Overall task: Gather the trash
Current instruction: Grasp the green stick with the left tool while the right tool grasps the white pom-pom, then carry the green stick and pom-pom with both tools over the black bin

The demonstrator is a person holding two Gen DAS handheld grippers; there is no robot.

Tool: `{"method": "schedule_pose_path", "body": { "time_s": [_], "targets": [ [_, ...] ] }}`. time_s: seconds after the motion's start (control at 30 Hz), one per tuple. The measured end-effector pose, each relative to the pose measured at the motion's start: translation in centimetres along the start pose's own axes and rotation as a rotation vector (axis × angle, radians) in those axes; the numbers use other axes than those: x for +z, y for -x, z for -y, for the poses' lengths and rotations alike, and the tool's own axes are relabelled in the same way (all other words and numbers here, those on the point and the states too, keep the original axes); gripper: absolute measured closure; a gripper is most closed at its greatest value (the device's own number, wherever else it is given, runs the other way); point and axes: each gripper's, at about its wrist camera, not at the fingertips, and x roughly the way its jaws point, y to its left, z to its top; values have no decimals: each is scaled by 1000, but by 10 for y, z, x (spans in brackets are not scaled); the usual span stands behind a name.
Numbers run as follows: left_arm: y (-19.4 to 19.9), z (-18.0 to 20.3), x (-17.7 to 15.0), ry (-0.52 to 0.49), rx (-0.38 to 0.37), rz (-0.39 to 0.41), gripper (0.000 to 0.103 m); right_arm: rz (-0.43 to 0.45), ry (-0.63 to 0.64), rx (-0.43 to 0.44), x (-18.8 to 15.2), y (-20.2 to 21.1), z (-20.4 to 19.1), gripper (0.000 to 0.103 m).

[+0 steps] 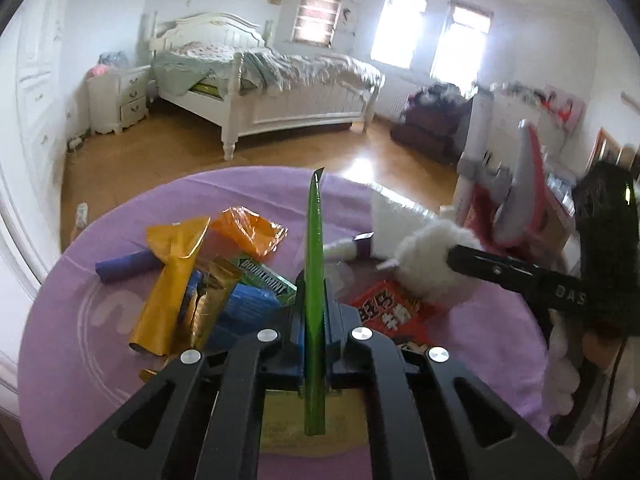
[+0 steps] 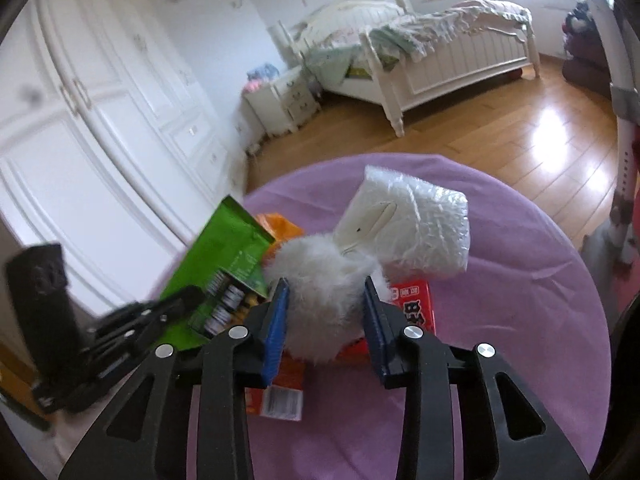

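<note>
1. a green wrapper (image 1: 313, 280) is pinched edge-on between the clenched jaws of the left gripper (image 1: 314, 312), held above the counter (image 1: 80, 340) with its purple cloth.
2. a white fluffy wad (image 2: 320, 300) is grasped by the jaws of the right gripper (image 2: 325, 320), over a red box (image 2: 416, 304).
3. gold, orange and blue wrappers (image 1: 180, 280) are left piled on the counter, beside a bubble-wrap packet (image 2: 412, 228).
4. a white bed (image 1: 260, 92) is seen behind.
</note>
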Motion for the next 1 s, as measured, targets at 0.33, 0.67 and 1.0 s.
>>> {"method": "schedule_pose_path", "body": {
  "time_s": [0.33,0.67,1.0],
  "targets": [
    [58,26,17,57,-134,113,97,200,-172,112,-10,105,42,69],
    [28,111,12,-14,-281,49,96,314,-355,41,-52,178,135,69],
    [-54,240,1,-132,-536,-140,96,427,-506,-107,-103,242,232,69]
  ]
}}
